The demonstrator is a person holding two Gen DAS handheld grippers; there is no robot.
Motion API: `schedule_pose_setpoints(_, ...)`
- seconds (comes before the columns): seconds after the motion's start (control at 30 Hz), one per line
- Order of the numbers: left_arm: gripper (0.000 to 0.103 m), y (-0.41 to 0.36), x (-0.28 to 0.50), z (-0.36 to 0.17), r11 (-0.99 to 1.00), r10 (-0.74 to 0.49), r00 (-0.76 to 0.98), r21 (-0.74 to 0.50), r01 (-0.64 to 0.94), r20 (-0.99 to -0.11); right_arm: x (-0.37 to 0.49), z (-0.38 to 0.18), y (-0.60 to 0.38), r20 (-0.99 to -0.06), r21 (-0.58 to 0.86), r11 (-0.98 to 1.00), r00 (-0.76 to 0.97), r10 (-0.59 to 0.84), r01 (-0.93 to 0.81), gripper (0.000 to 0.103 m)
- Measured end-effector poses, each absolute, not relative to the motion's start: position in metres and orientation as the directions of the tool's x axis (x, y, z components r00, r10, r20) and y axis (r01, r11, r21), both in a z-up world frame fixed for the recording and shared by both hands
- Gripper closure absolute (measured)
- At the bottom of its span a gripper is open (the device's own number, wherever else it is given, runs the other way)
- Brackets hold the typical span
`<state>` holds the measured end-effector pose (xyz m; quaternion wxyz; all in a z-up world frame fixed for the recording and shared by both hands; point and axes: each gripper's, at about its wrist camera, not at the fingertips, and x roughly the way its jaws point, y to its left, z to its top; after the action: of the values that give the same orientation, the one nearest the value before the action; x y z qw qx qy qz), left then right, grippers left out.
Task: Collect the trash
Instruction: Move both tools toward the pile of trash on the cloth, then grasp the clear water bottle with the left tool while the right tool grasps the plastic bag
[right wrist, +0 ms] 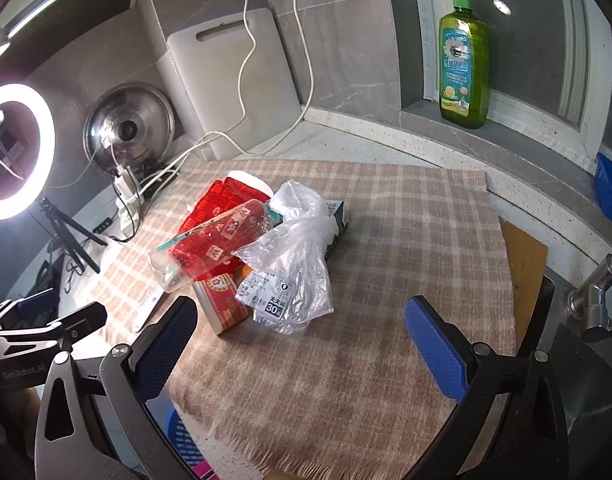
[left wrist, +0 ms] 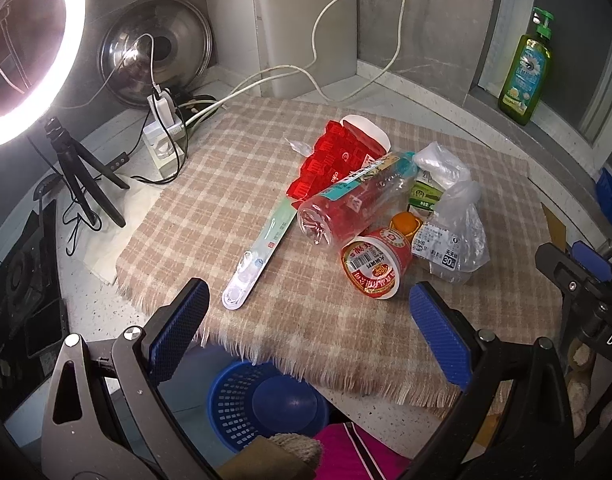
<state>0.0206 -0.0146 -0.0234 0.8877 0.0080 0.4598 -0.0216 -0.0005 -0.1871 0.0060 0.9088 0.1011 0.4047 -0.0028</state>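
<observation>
A heap of trash lies on a checked cloth (left wrist: 210, 216) (right wrist: 406, 240). It holds a clear plastic bottle (left wrist: 354, 200) (right wrist: 210, 240), a red wrapper (left wrist: 338, 156) (right wrist: 214, 200), a red cup (left wrist: 376, 266), a crumpled clear bag (left wrist: 454, 224) (right wrist: 294, 264), a small green carton (left wrist: 424, 194) and a red-and-gold box (right wrist: 224, 304). A long blister strip (left wrist: 258, 256) lies left of the heap. My left gripper (left wrist: 306, 320) hovers open over the cloth's near edge, nothing between its blue pads. My right gripper (right wrist: 302, 344) is open too, just short of the bag. A blue basket (left wrist: 258, 404) sits below the counter edge.
A ring light on a tripod (left wrist: 34, 52) (right wrist: 14, 152), a pot lid (left wrist: 154, 52), a power strip with cables (left wrist: 164, 128) and a cutting board (right wrist: 234, 80) crowd the back left. A green soap bottle (right wrist: 464, 60) stands on the sill. The right gripper's body (left wrist: 578, 276) shows at the right.
</observation>
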Motion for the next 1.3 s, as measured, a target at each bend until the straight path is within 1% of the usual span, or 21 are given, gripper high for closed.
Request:
schedule_pose_setpoints(0.23,0.001,-0.006,0.039,-0.038,0.998,-0.051,0.530,-0.019,0.066,-0.846,0.011,-0.001,-0.200,-0.743,0.206,0.975,0.661,0.100,0.084,0.001)
schedule_pose_setpoints(0.3,0.003,-0.002,0.045,-0.043,0.997,-0.063,0.521,-0.033,0.068,-0.851,0.016,-0.004,-0.201,-0.754,0.200,0.977,0.649,0.103,0.078,0.001)
schedule_pose_setpoints(0.33,0.006,-0.001,0.049,-0.046,0.997,-0.065,0.516,-0.036,0.066,-0.854,0.019,-0.005,-0.202,-0.759,0.198,0.977,0.643,0.105,0.074,0.001)
schedule_pose_setpoints(0.37,0.013,0.000,0.053,-0.049,0.997,-0.066,0.511,-0.038,0.065,-0.857,0.022,-0.006,-0.204,-0.763,0.198,0.977,0.638,0.107,0.073,0.001)
schedule_pose_setpoints(0.43,0.019,0.000,0.060,-0.052,0.996,-0.072,0.500,-0.041,0.074,-0.863,0.028,-0.009,-0.206,-0.766,0.208,0.976,0.631,0.119,0.069,0.001)
schedule_pose_setpoints(0.67,0.020,-0.014,0.093,-0.043,0.985,-0.114,0.500,-0.034,0.167,-0.858,0.056,-0.021,-0.213,-0.770,0.283,0.958,0.607,0.196,0.049,0.001)
schedule_pose_setpoints(0.83,0.020,-0.035,0.125,-0.043,0.969,-0.112,0.485,0.013,0.247,-0.867,0.083,-0.035,-0.221,-0.774,0.366,0.929,0.571,0.272,0.053,0.001)
schedule_pose_setpoints(0.93,0.020,-0.047,0.143,-0.047,0.956,-0.109,0.464,0.035,0.292,-0.879,0.099,-0.044,-0.227,-0.774,0.409,0.910,0.553,0.307,0.067,0.003)
schedule_pose_setpoints(1.0,0.023,-0.054,0.154,-0.052,0.948,-0.103,0.441,0.046,0.315,-0.891,0.108,-0.049,-0.230,-0.777,0.425,0.902,0.542,0.320,0.077,0.004)
schedule_pose_setpoints(1.03,0.027,-0.057,0.159,-0.055,0.944,-0.099,0.426,0.050,0.325,-0.899,0.111,-0.052,-0.231,-0.780,0.430,0.899,0.537,0.323,0.084,0.005)
schedule_pose_setpoints(1.07,0.030,-0.061,0.162,-0.058,0.941,-0.099,0.414,0.050,0.334,-0.905,0.116,-0.056,-0.233,-0.782,0.442,0.892,0.527,0.333,0.094,0.009)
schedule_pose_setpoints(1.1,0.030,-0.064,0.165,-0.061,0.936,-0.099,0.402,0.052,0.349,-0.910,0.119,-0.058,-0.233,-0.784,0.450,0.887,0.519,0.340,0.099,0.011)
schedule_pose_setpoints(1.13,0.030,-0.068,0.168,-0.063,0.930,-0.099,0.393,0.056,0.364,-0.914,0.122,-0.061,-0.234,-0.786,0.461,0.881,0.510,0.351,0.104,0.012)
schedule_pose_setpoints(1.23,0.030,-0.076,0.177,-0.073,0.917,-0.085,0.362,0.068,0.392,-0.928,0.130,-0.067,-0.233,-0.791,0.464,0.879,0.495,0.358,0.106,0.012)
schedule_pose_setpoints(1.3,0.030,-0.081,0.184,-0.081,0.910,-0.089,0.320,0.054,0.411,-0.943,0.135,-0.071,-0.232,-0.802,0.454,0.884,0.482,0.352,0.110,0.012)
